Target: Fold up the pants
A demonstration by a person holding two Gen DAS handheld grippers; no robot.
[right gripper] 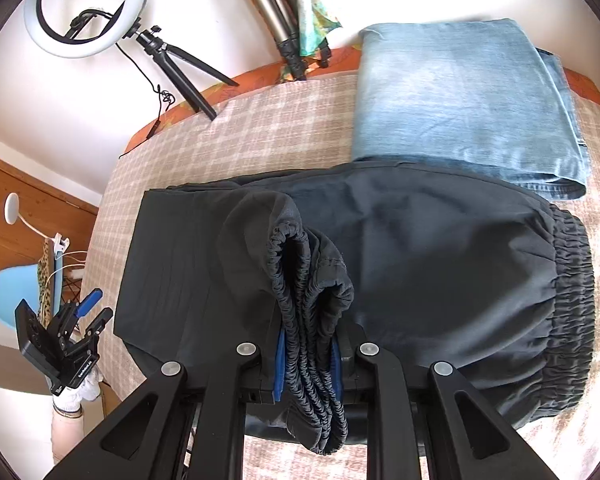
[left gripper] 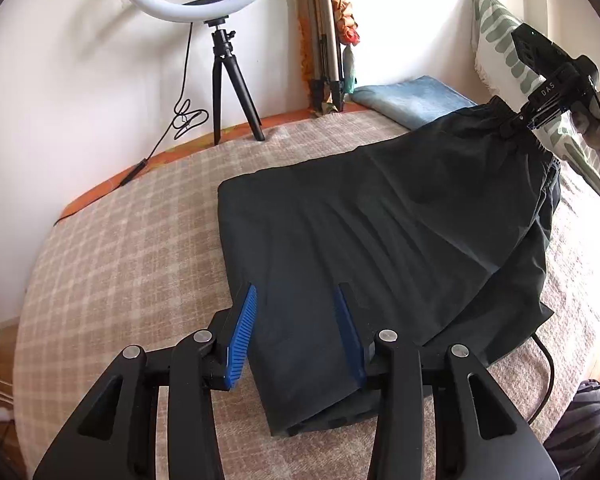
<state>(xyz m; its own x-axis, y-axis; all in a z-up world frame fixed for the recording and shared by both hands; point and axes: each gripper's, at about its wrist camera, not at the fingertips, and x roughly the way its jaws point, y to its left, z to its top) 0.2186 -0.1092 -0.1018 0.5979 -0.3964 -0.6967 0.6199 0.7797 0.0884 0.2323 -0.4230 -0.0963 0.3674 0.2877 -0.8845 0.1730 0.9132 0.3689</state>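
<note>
Pants: the black pants (left gripper: 380, 220) lie on the checked bedspread (left gripper: 120, 260), already doubled, with the elastic waistband (right gripper: 572, 292) flat at the right in the right wrist view
Right gripper: the right gripper (right gripper: 308, 360) has its jaws clamped on the bunched elastic cuffs (right gripper: 308, 304), lifted over the cloth
Left gripper: the left gripper (left gripper: 296, 332) hovers at the near folded edge, jaws wide, one blue pad (left gripper: 242, 332) on either side of the cloth, holding nothing
Slip risk: several gathered layers sit in that one pinch; a layer could slide out as the cuffs travel, and the fold would open
Drag risk: with the near edge unpinned, a pull from the right could skew the whole stack across the bedspread
Crowding: the folded jeans (right gripper: 460, 92) lie just beside the far edge, possibly touching, hard to tell; a wide swing could rumple them
Snag: a black cable (left gripper: 548, 368) trails near the right edge and could catch the hem
</note>
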